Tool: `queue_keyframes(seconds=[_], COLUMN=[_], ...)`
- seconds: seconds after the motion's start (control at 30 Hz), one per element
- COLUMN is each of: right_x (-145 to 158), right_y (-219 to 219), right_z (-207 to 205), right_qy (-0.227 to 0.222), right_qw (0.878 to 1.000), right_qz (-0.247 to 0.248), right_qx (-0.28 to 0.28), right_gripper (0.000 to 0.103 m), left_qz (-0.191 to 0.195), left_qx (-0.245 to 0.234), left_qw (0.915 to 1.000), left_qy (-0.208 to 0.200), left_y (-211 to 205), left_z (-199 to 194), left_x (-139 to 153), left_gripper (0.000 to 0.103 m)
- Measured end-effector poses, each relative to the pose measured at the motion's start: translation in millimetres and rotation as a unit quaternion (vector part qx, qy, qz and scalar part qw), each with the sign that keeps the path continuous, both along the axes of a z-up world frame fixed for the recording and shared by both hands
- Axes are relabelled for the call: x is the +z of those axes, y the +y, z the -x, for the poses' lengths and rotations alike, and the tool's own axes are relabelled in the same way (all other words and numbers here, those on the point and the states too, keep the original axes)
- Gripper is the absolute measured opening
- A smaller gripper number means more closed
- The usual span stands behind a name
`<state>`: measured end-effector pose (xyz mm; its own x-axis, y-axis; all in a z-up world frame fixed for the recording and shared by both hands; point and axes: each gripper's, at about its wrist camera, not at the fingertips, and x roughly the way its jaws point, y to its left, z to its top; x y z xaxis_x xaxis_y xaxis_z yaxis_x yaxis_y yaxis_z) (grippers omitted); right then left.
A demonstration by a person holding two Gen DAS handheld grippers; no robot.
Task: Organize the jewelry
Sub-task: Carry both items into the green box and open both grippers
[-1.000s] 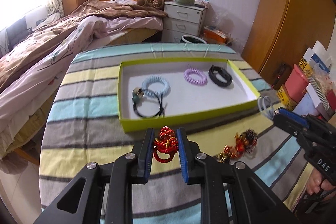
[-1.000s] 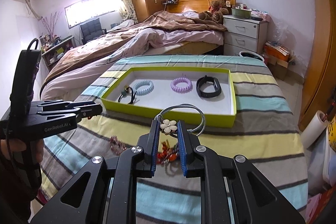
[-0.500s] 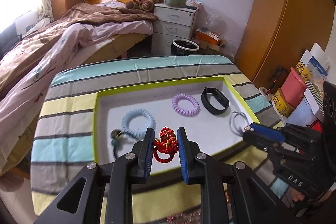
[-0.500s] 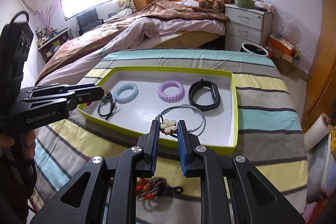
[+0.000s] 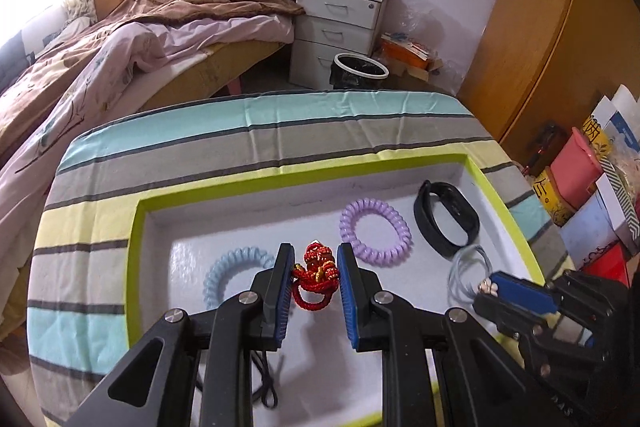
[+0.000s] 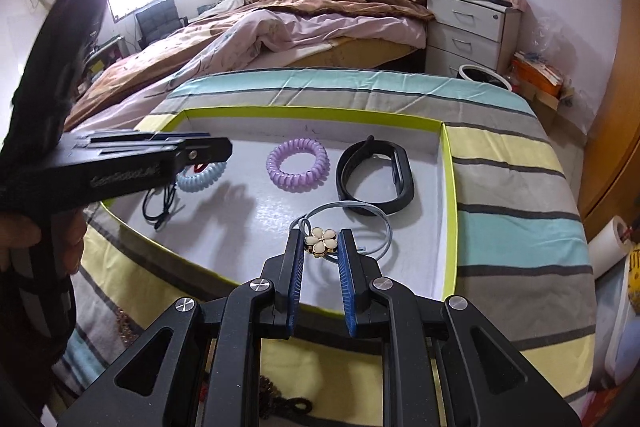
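My left gripper is shut on a red knotted cord bracelet and holds it over the white floor of the lime-rimmed tray. My right gripper is shut on the cream flower charm of a grey cord hair tie, over the tray's near right part. It shows at the right in the left wrist view. In the tray lie a pale blue coil tie, a purple coil tie, a black wristband and a black elastic tie.
The tray sits on a striped cloth. More beaded jewelry lies on the cloth near the front edge. A bed, a white nightstand, a bin and wardrobes stand beyond. Boxes and bags stand at the right.
Both grippers moved forward from the cloth in front of the tray to over its floor, carrying the red bracelet and the flower hair tie lower and closer to the tray.
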<state>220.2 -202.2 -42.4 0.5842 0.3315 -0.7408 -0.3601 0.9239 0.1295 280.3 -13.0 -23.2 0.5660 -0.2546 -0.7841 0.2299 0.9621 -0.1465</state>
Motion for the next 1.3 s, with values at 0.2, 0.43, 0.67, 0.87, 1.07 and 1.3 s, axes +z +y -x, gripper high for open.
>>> queue_keyframes(seconds=[0.2,0.43,0.67,0.87,1.07,1.3], right_x=[-6.3,-7.3,-7.6,-7.5,-9.7,-9.6], right_y=[3.0,3.2,4.0,2.9,3.1,-0.1], right_z=[-2.8,-3.5,-3.4,-3.2,-2.4,-2.9], right_qy=[0.004,0.004,0.004,0.004,0.005,0.006], right_qw=[1.000,1.000,1.000,1.000,1.000,1.000], right_qz=[0.013,0.018,0.019,0.017,0.015,0.015], right_qx=[0.005,0.003,0.004,0.004,0.002,-0.006], right_gripper=[0.018,0.018,0.018,0.018,0.018,0.024], left_qz=[-0.003,-0.005,-0.005,-0.005,-0.004,-0.003], left_qx=[-0.001,0.004,0.005,0.003,0.002,0.001], left_qw=[1.0000,0.9998,0.9997,0.9996,0.9996,0.9996], left_qy=[0.008,0.017,0.025,0.027,0.029,0.029], left_y=[-5.1,-5.4,-6.1,-6.6,-7.4,-9.2], left_z=[-15.8,-22.0,-26.0,-26.4,-26.5,-24.2], left_x=[-9.6,-16.9,-23.1,-23.1,-22.6,-21.1], left_gripper=[0.022,0.022,0.022,0.023,0.028,0.036])
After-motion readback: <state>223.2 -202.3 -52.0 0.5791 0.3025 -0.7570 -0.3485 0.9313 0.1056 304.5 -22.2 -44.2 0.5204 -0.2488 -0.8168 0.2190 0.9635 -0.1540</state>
